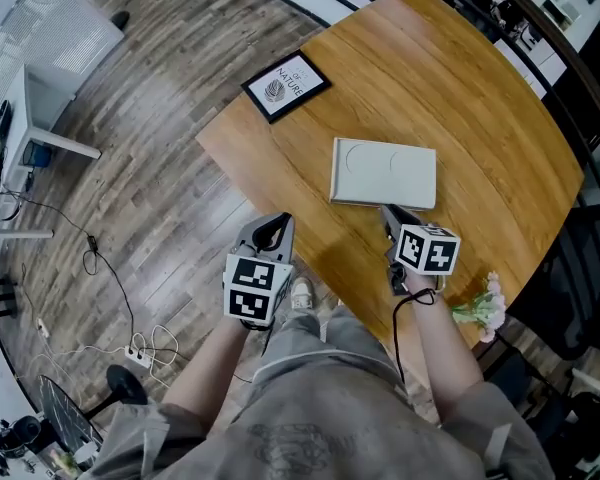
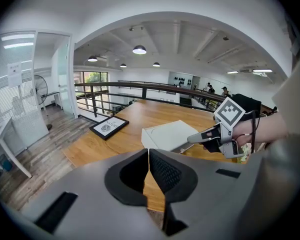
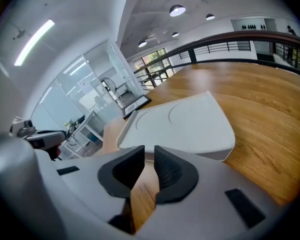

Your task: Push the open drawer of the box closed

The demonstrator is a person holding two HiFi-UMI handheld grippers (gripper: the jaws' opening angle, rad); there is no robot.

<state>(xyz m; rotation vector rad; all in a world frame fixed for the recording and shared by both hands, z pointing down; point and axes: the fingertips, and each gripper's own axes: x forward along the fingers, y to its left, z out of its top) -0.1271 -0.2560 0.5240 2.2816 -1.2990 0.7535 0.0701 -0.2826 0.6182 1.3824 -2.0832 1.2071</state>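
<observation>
The box [image 1: 383,173] lies flat on the table [image 1: 500,108], long side running nine to three and no drawer seen protruding, just at twelve o'clock of the nearer right gripper [image 1: 388,212], whose jaws are slightly apart and empty, while the left gripper [image 1: 273,226], jaws together, hangs at the box's eight.

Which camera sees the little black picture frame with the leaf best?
The head view: the black picture frame lies whole on the table, seen from above, leaf visible. The left gripper view shows it smaller and slanted. The right gripper view shows only a sliver past the white box.
</observation>
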